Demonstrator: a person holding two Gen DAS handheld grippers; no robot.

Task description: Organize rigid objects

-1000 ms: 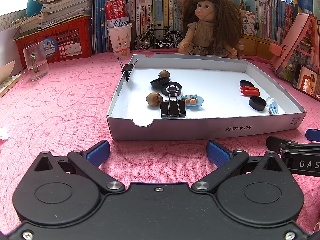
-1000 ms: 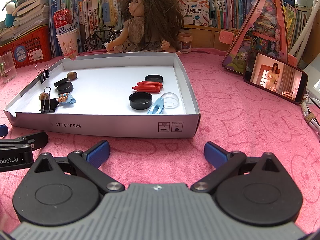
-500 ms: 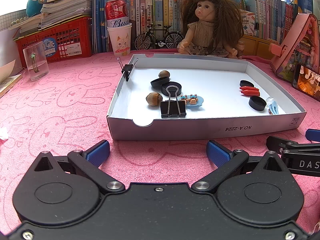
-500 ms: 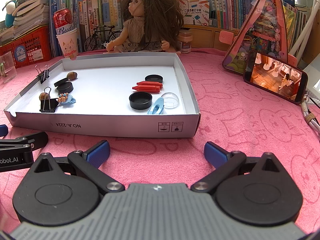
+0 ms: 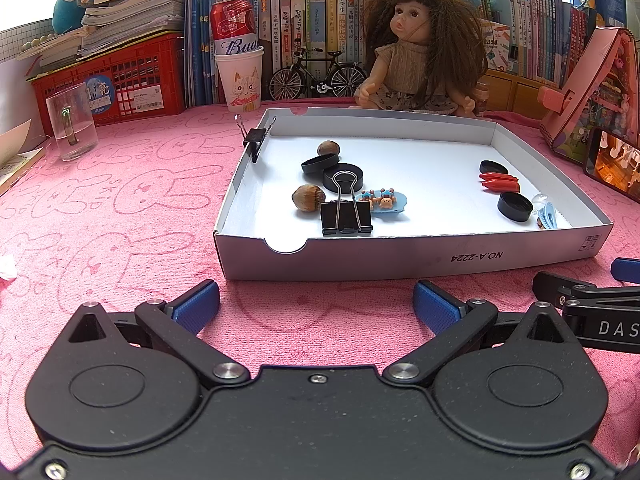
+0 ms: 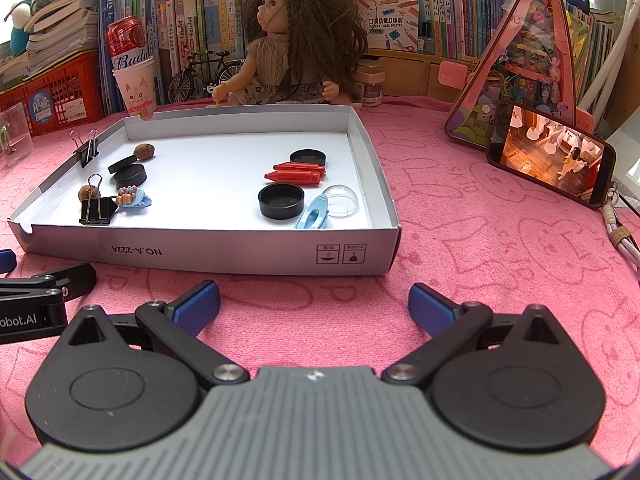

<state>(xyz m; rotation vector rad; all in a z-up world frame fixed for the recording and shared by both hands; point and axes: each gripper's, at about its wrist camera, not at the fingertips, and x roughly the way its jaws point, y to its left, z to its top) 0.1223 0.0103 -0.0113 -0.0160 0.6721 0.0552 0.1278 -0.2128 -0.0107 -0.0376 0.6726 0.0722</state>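
Note:
A shallow white box [image 5: 440, 258] [image 6: 240, 254] lies on the pink cloth. In it lie a black binder clip [image 5: 346, 216] [image 6: 98, 208], two hazelnuts [image 5: 308, 198] [image 5: 329, 148], black round caps [image 5: 343, 176] [image 6: 281, 201], red pieces [image 5: 500, 183] [image 6: 296, 173], a blue monkey clip [image 5: 383, 200], a blue hair clip [image 6: 312, 216] and a clear dome [image 6: 340, 201]. A second binder clip [image 5: 254, 138] grips the box's left wall. My left gripper [image 5: 316, 306] and right gripper [image 6: 314, 304] are open and empty, in front of the box.
A doll [image 5: 416, 48], a toy bicycle [image 5: 318, 76], a paper cup holding a can [image 5: 240, 76], a red basket [image 5: 120, 76] and books stand behind the box. A glass mug [image 5: 72, 126] is at left. A phone [image 6: 550, 152] and pink toy house [image 6: 528, 60] are at right.
Only the picture on the phone screen has changed. Both grippers and the objects have stayed still.

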